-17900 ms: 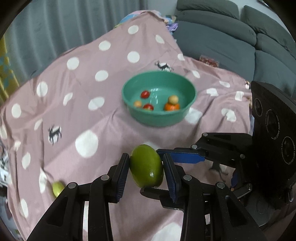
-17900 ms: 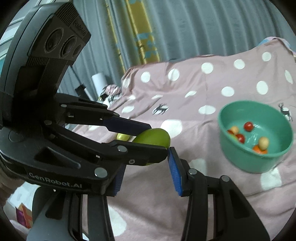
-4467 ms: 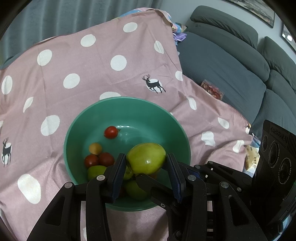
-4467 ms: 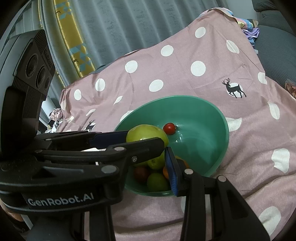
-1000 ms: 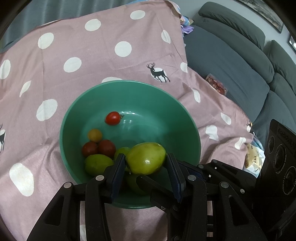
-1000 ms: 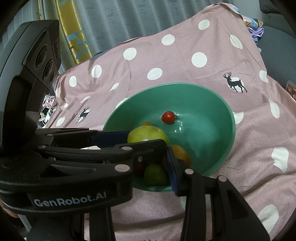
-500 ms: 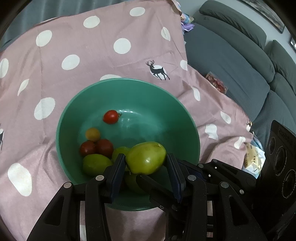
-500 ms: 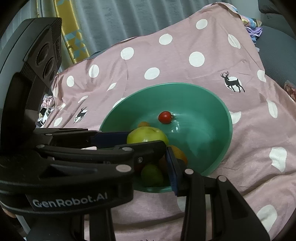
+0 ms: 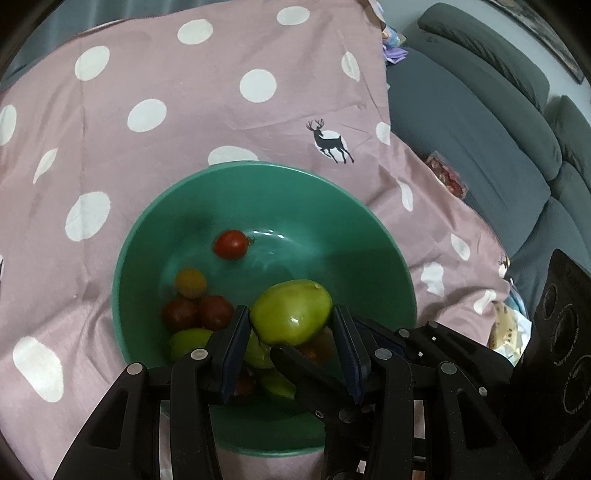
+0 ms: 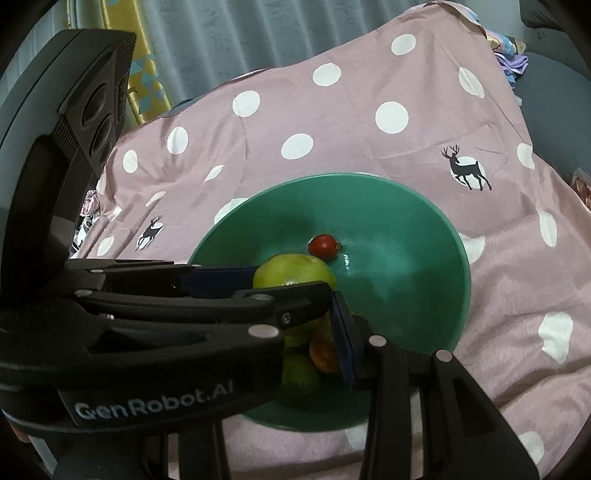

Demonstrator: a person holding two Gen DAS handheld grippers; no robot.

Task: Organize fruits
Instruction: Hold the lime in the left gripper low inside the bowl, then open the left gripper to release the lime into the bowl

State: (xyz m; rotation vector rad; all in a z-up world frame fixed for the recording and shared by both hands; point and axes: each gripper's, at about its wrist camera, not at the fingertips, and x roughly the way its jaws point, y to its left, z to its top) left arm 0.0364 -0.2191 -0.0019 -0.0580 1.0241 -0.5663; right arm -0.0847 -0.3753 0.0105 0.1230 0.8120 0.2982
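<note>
A green bowl (image 9: 388, 266) sits on the pink dotted cloth and holds several small fruits: a red cherry tomato (image 9: 230, 244), a yellow one (image 9: 190, 283), dark red ones and green ones. My left gripper (image 9: 291, 345) is over the bowl's near side, its blue pads at each side of a large green mango (image 9: 291, 312). The mango looks loosely held, with small gaps at the pads. In the right wrist view the left gripper's fingers cross in front, with the mango (image 10: 293, 271) above the bowl (image 10: 436, 295). My right gripper (image 10: 317, 332) stands open just behind, one blue pad (image 10: 341, 339) showing.
The pink cloth (image 9: 110, 110) with white dots and deer prints covers the surface. A grey sofa (image 9: 480, 110) runs along the right, with a small snack packet (image 9: 445, 177) on it. Grey curtains (image 10: 258, 29) hang behind.
Both grippers have shifted slightly over the bowl. The left pads seem a little wider around the mango than half a second ago.
</note>
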